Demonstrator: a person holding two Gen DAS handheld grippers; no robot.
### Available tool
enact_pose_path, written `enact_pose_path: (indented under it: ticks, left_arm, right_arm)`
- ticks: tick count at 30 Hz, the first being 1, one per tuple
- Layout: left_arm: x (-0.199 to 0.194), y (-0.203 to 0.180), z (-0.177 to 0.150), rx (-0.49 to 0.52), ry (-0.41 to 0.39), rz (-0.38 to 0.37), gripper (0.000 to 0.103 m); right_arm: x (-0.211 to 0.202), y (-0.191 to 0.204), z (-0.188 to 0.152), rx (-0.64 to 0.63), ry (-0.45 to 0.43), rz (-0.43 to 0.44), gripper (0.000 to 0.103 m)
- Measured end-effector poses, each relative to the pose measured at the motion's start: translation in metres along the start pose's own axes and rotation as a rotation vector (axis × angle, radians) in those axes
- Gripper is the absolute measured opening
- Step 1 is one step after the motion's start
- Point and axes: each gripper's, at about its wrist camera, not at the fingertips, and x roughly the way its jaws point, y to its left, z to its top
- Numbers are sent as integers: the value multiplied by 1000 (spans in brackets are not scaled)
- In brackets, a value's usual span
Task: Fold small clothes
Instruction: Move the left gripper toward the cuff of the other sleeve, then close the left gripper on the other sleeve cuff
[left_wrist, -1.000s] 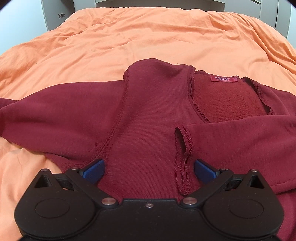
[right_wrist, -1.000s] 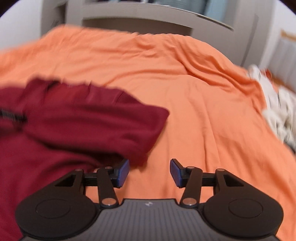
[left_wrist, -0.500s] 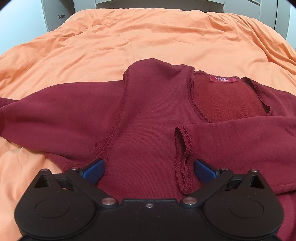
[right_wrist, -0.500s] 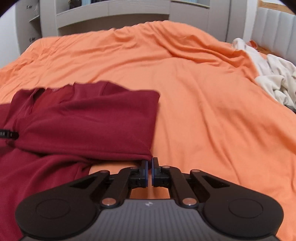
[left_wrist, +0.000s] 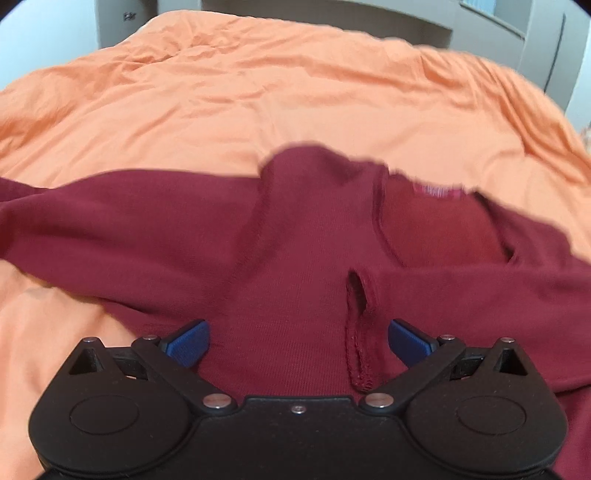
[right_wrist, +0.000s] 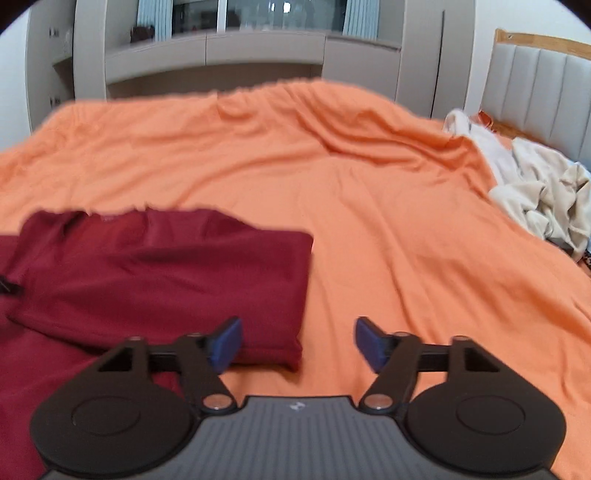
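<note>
A dark red long-sleeved top (left_wrist: 303, 236) lies face up on the orange bedspread (left_wrist: 258, 92). One sleeve is folded across the chest, its cuff (left_wrist: 358, 332) ending just ahead of my left gripper (left_wrist: 297, 341), which hangs open above the cloth. The other sleeve stretches out to the left. In the right wrist view the top's folded side (right_wrist: 166, 280) lies at the left. My right gripper (right_wrist: 298, 343) is opening, its jaws wide; the fold's corner (right_wrist: 288, 360) sits between them, untouched by the blue pads (right_wrist: 225, 343).
A heap of cream and white clothes (right_wrist: 535, 192) lies at the right of the bed near the padded headboard (right_wrist: 535, 85). Grey cabinets and shelves (right_wrist: 221, 48) stand beyond the bed's far edge. Bare orange bedspread (right_wrist: 406, 240) spreads right of the top.
My right gripper was half open, shut near the fold's corner, and has opened wide again. My left gripper has lifted a little; the top looks blurred.
</note>
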Motion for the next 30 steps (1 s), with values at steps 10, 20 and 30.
enact_pose_path:
  ticks: [10,20,30]
  left_arm:
    - [-77,147,37,-210,-127,142,103]
    - [-82,304,27,-467,-197,226,102]
    - [-67,320,7,-778,-284,-94,74]
  right_arm:
    - [-15,4,-3,-6,-72,34,103]
    - [-60,5,11,92,-166,414,103]
    - [-73,75,-21,-162,-182,412,103]
